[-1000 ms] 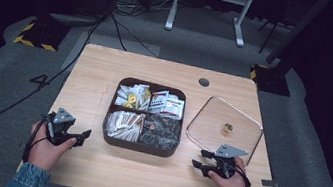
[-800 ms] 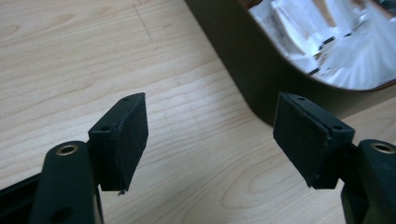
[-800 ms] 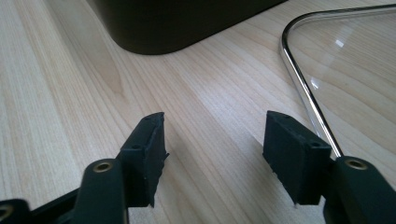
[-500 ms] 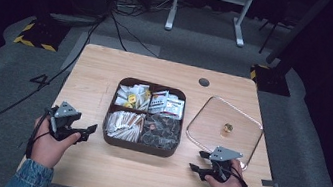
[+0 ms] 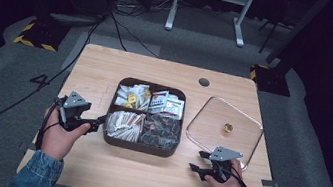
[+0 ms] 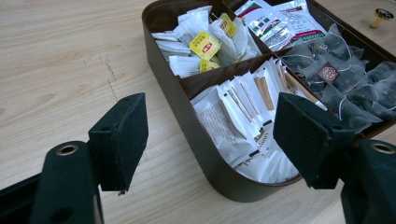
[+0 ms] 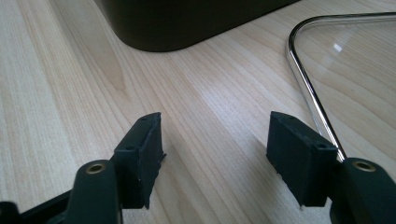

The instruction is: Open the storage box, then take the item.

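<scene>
A dark brown box (image 5: 138, 146) with four compartments sits mid-table. It holds yellow-tagged tea bags (image 6: 205, 44), printed sachets (image 6: 280, 23), white paper sachets (image 6: 243, 116) and dark pyramid bags (image 6: 345, 79). My left gripper (image 5: 96, 124) hovers just left of the box, open and empty, aimed at its front-left corner (image 6: 212, 163). A glass lid (image 5: 215, 126) with a gold knob (image 5: 226, 129) lies flat to the right of the box. My right gripper (image 5: 196, 161) rests low by the lid's front rim (image 7: 303, 79). Its jaws have just been opening and hold nothing.
The wooden table (image 5: 141, 175) has bare room in front of the box and along its left side. A round cable hole (image 5: 203, 82) is at the back right. Cables and a stand's legs lie on the dark floor beyond.
My left gripper has risen and come closer to the box's left side. The right hand has stayed by the lid.
</scene>
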Demonstrator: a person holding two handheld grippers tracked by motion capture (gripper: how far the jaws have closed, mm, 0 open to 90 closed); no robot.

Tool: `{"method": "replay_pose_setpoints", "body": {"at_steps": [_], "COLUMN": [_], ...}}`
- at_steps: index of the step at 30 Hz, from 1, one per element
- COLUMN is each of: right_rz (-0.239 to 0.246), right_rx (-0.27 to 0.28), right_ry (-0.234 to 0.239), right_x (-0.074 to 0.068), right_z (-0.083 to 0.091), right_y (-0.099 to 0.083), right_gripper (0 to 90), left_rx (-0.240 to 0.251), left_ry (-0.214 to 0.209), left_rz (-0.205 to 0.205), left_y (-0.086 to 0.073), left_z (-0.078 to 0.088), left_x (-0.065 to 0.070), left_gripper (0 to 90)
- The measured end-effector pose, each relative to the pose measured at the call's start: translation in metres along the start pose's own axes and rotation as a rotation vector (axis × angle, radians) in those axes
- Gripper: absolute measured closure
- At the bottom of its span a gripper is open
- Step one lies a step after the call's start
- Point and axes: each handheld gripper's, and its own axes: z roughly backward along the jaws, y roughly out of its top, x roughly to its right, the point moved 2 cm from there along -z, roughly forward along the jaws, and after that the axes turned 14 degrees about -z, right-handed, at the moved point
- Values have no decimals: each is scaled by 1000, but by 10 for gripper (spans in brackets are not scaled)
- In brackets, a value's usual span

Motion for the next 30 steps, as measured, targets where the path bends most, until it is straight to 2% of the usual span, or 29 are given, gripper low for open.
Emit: {"method": "replay_pose_setpoints", "body": {"at_steps": [6, 12, 14, 17, 23, 30], "right_rz": [0, 0, 0, 0, 1, 3], "right_rx": [0, 0, 0, 0, 0, 1], "right_ry": [0, 0, 1, 1, 2, 3], "right_x": [0, 0, 0, 0, 0, 0], "right_z": [0, 0, 0, 0, 0, 0], "right_y": [0, 0, 0, 0, 0, 0], "right_gripper": [363, 362, 363, 365, 367, 374], "left_rx": [19, 18, 26, 37, -23, -99], "left_ry": [-9, -18, -24, -33, 24, 20], "left_rz": [-21, -30, -35, -18, -38, -51], "left_y": [5, 9, 12, 17, 18, 12], "left_z": [-1, -13, -17, -23, -38, -57], "left_x": [6, 14, 17, 20, 21, 25], "left_gripper": [272, 290, 324, 441, 501, 541]}}
